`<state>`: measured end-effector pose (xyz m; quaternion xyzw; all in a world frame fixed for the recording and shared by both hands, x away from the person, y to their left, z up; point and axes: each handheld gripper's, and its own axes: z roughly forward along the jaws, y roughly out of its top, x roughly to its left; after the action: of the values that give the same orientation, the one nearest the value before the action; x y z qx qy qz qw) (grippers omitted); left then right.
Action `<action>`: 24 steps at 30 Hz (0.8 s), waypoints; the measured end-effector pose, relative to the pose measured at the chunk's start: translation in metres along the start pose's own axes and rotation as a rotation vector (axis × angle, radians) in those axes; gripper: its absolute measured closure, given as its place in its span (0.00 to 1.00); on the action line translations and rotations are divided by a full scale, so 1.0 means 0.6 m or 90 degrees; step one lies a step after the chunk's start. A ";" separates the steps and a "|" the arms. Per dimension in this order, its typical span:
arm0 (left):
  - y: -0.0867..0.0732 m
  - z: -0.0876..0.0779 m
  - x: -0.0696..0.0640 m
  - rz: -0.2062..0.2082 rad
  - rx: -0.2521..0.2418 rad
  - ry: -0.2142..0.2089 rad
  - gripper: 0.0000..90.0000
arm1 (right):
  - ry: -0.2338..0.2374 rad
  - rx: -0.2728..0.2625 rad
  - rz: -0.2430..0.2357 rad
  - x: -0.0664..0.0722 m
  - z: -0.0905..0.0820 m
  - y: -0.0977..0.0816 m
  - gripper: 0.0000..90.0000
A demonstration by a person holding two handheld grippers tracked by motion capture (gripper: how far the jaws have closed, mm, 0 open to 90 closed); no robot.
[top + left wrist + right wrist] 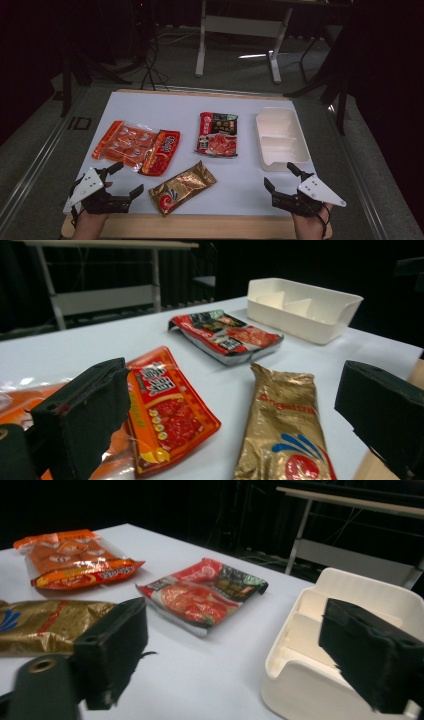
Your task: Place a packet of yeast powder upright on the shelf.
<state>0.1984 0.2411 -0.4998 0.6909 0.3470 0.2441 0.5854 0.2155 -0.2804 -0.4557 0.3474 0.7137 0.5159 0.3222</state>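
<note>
left gripper (121,181) sits at the near left edge of the table (150,102), jaws wide apart, nothing in them. just right of it lies the gold packet (182,187), flat near the front edge. further right, the right gripper (282,176) is spread wide too, empty, right beside the white tray (282,137).

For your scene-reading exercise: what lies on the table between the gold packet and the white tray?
Nothing: in the high view the stretch of table between the gold packet and the white tray is bare.
</note>
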 end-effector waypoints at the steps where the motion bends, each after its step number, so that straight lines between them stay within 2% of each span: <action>1: 0.000 -0.002 0.000 0.002 -0.004 -0.002 0.01 | -0.001 -0.004 -0.001 -0.001 -0.001 0.001 0.15; 2: 0.000 -0.003 0.001 0.008 -0.003 0.004 0.01 | -0.006 -0.007 -0.004 -0.001 -0.002 0.001 0.15; 4: 0.000 -0.003 0.001 0.005 0.002 0.000 0.01 | -0.003 -0.017 -0.014 -0.003 -0.005 0.003 0.15; 5: -0.001 -0.001 0.002 -0.002 0.011 -0.016 0.01 | -0.006 -0.021 -0.024 -0.004 -0.006 0.003 0.15; 6: -0.001 -0.001 0.002 -0.002 0.011 -0.016 0.01 | -0.006 -0.021 -0.024 -0.004 -0.006 0.003 0.15; 7: -0.001 -0.001 0.002 -0.006 0.012 -0.026 0.01 | -0.009 -0.024 -0.036 -0.003 -0.006 0.004 0.15; 9: 0.002 -0.001 0.001 -0.013 0.013 -0.031 0.01 | 0.002 -0.016 -0.027 -0.004 -0.005 0.005 0.15; 10: 0.003 -0.001 0.001 -0.011 0.011 -0.030 0.01 | 0.011 0.004 -0.015 -0.002 -0.005 0.007 0.15; 11: 0.004 -0.002 0.000 -0.012 0.011 -0.029 0.01 | 0.024 0.009 -0.011 -0.001 -0.005 0.008 0.15; 15: 0.006 -0.002 0.004 -0.025 0.022 -0.024 0.01 | 0.046 0.011 -0.004 0.007 -0.008 0.012 0.13; 18: 0.008 -0.004 0.006 -0.033 0.023 -0.024 0.01 | 0.036 0.023 -0.005 0.006 -0.006 0.011 0.13; 21: 0.008 -0.006 0.005 -0.042 0.026 -0.029 0.01 | 0.041 0.030 0.024 0.000 -0.006 0.007 0.14; 23: 0.007 -0.005 0.003 -0.040 0.036 -0.029 0.01 | 0.026 0.042 0.024 -0.002 -0.005 0.006 0.15; 24: 0.007 -0.005 0.003 -0.038 0.039 -0.031 0.01 | 0.033 0.042 0.033 -0.005 -0.004 0.004 0.15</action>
<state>0.1981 0.2439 -0.4954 0.7038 0.3602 0.1988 0.5791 0.2156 -0.2834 -0.4523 0.3629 0.7292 0.5088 0.2787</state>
